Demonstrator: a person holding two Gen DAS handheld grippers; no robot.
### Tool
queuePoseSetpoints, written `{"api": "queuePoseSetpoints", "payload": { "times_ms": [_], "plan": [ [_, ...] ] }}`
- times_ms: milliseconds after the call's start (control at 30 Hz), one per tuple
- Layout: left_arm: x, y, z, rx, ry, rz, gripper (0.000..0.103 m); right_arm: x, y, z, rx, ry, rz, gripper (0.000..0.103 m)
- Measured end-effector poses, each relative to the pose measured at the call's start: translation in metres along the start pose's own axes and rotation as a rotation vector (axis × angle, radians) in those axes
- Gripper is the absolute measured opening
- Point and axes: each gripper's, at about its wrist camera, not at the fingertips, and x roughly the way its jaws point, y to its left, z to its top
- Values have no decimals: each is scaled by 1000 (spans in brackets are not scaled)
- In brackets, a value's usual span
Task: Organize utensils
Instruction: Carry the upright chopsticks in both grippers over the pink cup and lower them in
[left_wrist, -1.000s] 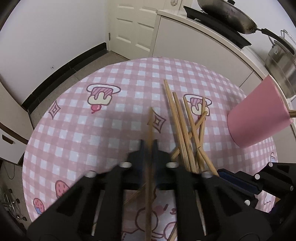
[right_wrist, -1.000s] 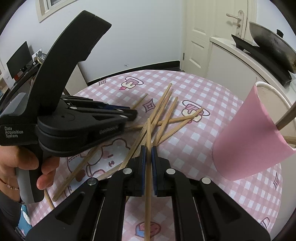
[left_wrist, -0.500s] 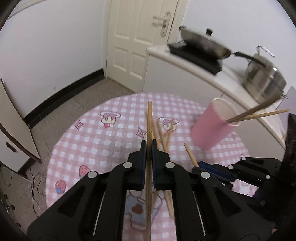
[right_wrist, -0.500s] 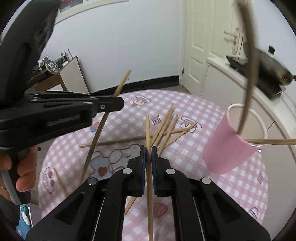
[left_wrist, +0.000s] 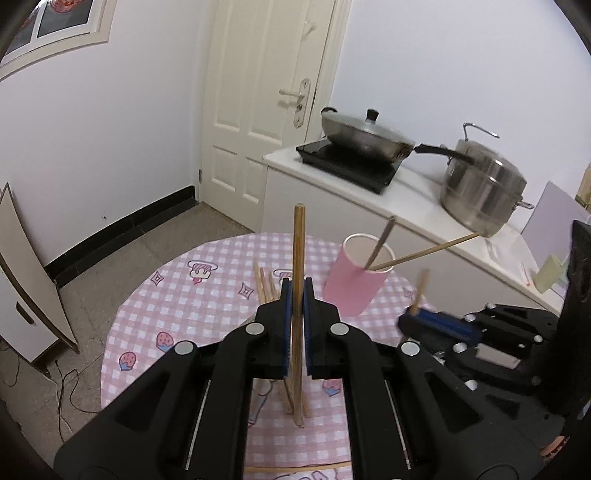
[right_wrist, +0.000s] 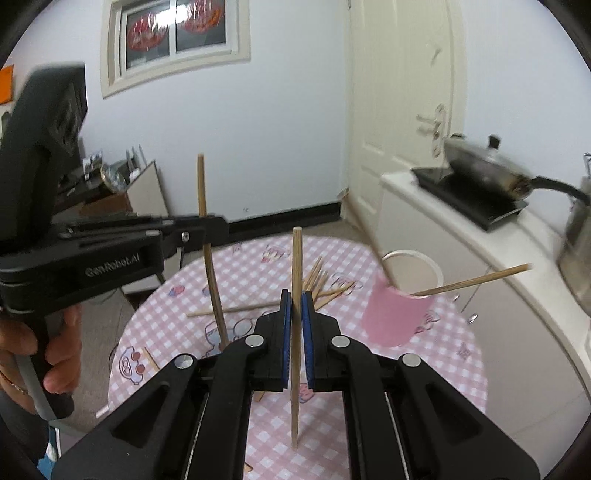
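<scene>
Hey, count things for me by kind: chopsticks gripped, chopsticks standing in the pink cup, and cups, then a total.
Gripped chopsticks: 2, one in the left gripper, one in the right gripper
Chopsticks in the cup: 2
Pink cup: 1
Total: 5
The loose chopsticks overlap too much to count.

We see a round table (right_wrist: 424, 373) covered in a pink checked cloth with cartoon prints. A pink cup (right_wrist: 397, 314) stands upright on it, and beside the cup loose wooden chopsticks (right_wrist: 325, 286) lie crossed in a heap.
</scene>
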Motion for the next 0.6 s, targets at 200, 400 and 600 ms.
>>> {"api": "queuePoseSetpoints", "payload": {
  "times_ms": [200, 400, 600],
  "plan": [
    [-11, -11, 11, -27, -50, -15, 6, -32, -17, 7, 34, -83, -29, 5],
    [-21, -25, 33, -51, -123, -28, 6, -47, -37, 24, 46, -133, -61, 5],
    [-15, -25, 66, -101, -199, -7, 6, -54, -57, 48, 37, -183, -114, 5]
  ]
}}
